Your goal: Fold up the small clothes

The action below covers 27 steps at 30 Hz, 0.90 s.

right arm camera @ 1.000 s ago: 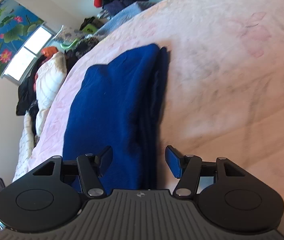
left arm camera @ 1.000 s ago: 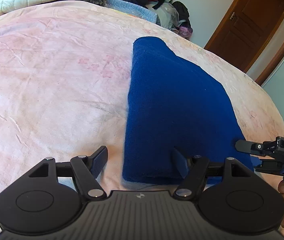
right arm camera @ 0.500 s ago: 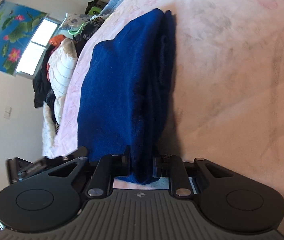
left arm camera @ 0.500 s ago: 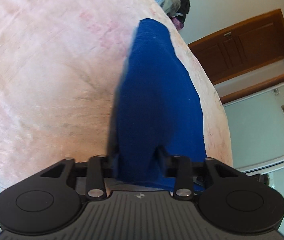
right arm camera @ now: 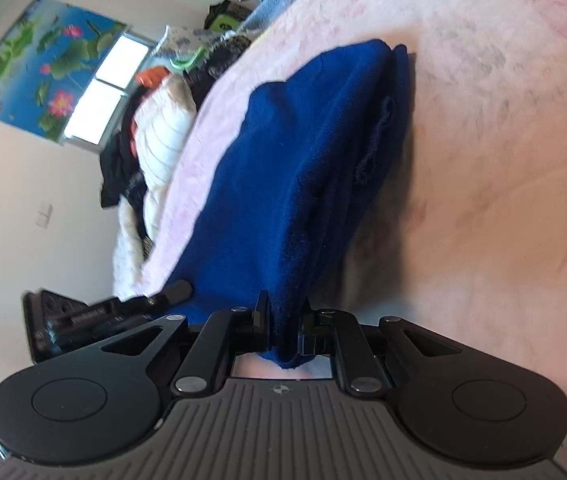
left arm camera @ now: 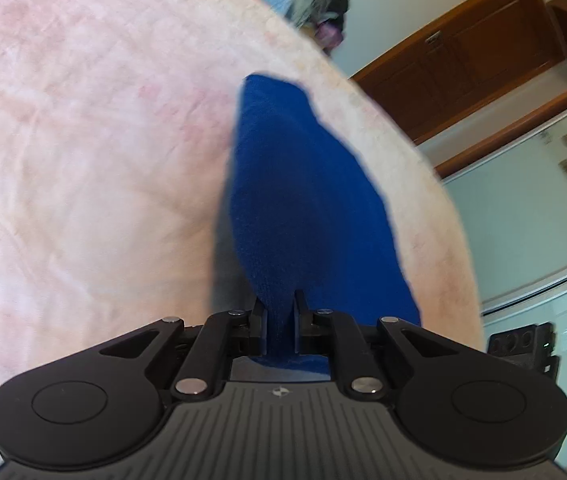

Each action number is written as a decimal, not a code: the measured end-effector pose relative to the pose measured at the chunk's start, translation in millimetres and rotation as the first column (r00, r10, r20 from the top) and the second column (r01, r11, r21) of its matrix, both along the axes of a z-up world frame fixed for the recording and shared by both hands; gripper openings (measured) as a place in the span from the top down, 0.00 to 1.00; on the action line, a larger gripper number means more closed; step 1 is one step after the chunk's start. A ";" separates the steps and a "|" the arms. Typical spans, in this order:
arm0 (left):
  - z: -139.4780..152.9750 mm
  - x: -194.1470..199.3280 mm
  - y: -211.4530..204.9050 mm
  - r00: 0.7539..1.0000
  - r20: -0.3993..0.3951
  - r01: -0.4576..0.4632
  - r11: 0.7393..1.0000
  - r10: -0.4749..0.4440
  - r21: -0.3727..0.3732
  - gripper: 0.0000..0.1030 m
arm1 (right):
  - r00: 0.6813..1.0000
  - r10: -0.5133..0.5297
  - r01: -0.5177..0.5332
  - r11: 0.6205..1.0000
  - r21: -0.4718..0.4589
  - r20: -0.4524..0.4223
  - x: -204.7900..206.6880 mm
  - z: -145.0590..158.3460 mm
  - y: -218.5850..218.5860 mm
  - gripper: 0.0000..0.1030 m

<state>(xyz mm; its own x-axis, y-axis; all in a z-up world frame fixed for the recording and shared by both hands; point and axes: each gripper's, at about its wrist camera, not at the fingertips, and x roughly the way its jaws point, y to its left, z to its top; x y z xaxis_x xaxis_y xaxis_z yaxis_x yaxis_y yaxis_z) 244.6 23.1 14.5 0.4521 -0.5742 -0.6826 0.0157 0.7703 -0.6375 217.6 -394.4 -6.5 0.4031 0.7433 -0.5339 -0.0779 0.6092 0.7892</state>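
Note:
A dark blue folded garment [left arm camera: 295,200] lies on a pink bedspread [left arm camera: 83,160]. My left gripper [left arm camera: 279,312] is shut on the garment's near edge, the cloth pinched between its jaws and raised off the bed. The same garment [right arm camera: 291,168] shows in the right wrist view, its layered folded edge toward the right. My right gripper [right arm camera: 286,314] is shut on its near corner. The left gripper's body [right arm camera: 83,316] shows at the left in the right wrist view, and the right gripper's body [left arm camera: 523,346] at the right in the left wrist view.
A pile of clothes and a white quilt [right arm camera: 159,132] lie along the far side of the bed. A wooden door [left arm camera: 463,60] and a pale wall stand beyond the bed edge. A window with a lotus print [right arm camera: 43,68] is at the left.
Both grippers went from open beside the garment's near edge to shut on it. The near edge has lifted off the bedspread.

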 end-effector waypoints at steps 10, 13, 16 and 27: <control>40.4 -14.4 -0.8 0.971 0.239 -0.101 0.948 0.027 0.301 0.28 | 0.987 -0.131 0.137 0.989 -0.061 0.089 3.1 16.2 -32.4 0.36; 63.4 1.4 -26.3 0.911 0.411 -0.134 0.919 -0.033 0.370 0.27 | 0.958 -0.249 0.264 0.960 -0.090 0.145 35.6 30.3 -47.9 0.39; 63.5 31.7 -58.3 0.874 0.475 -0.053 0.951 -0.103 0.304 0.27 | 0.944 -0.282 0.288 0.958 -0.010 0.172 76.9 36.8 -41.8 0.40; -16.9 136.7 -109.8 0.902 0.353 0.019 0.840 -0.249 0.543 0.24 | 0.959 -0.260 0.279 0.940 -0.196 0.115 155.9 -13.2 7.2 0.66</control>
